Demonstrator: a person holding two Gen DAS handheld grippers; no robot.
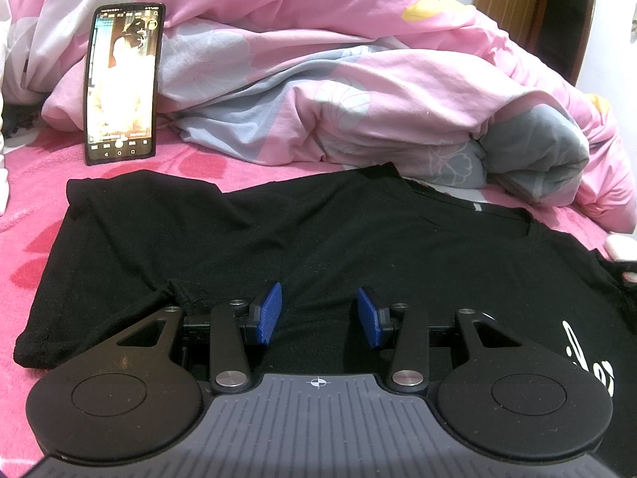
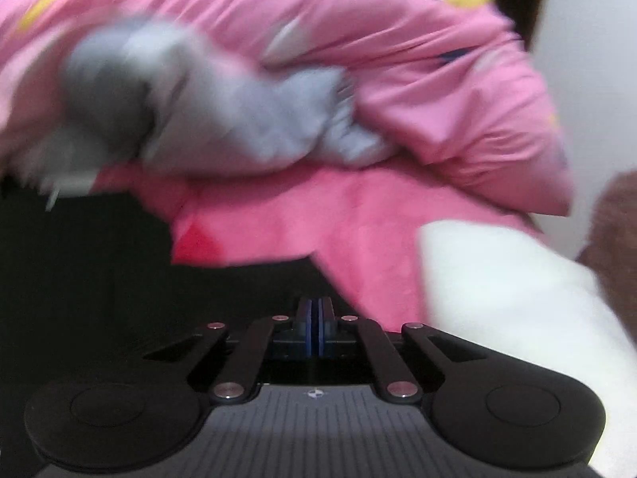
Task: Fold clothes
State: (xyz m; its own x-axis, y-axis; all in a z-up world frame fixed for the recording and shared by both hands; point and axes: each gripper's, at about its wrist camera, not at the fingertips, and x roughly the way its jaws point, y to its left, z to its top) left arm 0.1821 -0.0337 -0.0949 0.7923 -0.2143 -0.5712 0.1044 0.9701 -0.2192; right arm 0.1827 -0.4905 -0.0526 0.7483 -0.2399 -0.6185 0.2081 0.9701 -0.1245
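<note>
**Black T-shirt on the bed, soft cloth, grip at the hems**

Blue pads (image 1: 267, 312) of the left hand-held gripper (image 1: 320, 314) stand partly apart, low over the black T-shirt (image 1: 278, 239), nothing pinched between them. Right hand-held gripper (image 2: 317, 328): pads pressed together; picture blurred, so cannot tell whether any cloth is caught in them. Its tips sit at the shirt's edge, where black meets the pink bed sheet (image 2: 358, 231).

Shirt lies spread across the bed, one sleeve (image 1: 99, 203) out toward the phone (image 1: 121, 83), neck opening (image 1: 501, 215) toward the heaped pink and grey quilt (image 1: 318, 79). White lettering (image 1: 589, 362) shows at one edge. Wrinkles run across the middle.

Handling, as judged: light, limp knit, no stiffness; it will sag and drag once lifted and will not hold a crease without being pressed flat. Not slippery against the fleecy sheet, likely to cling. Best hold looks to be a doubled edge: sleeve hem, shoulder seam or bottom hem, pinching both layers together. A grab in mid-panel would probably lift only the top layer and bunch it.

White cloth (image 2: 517, 279) lies just beside the right gripper.
</note>
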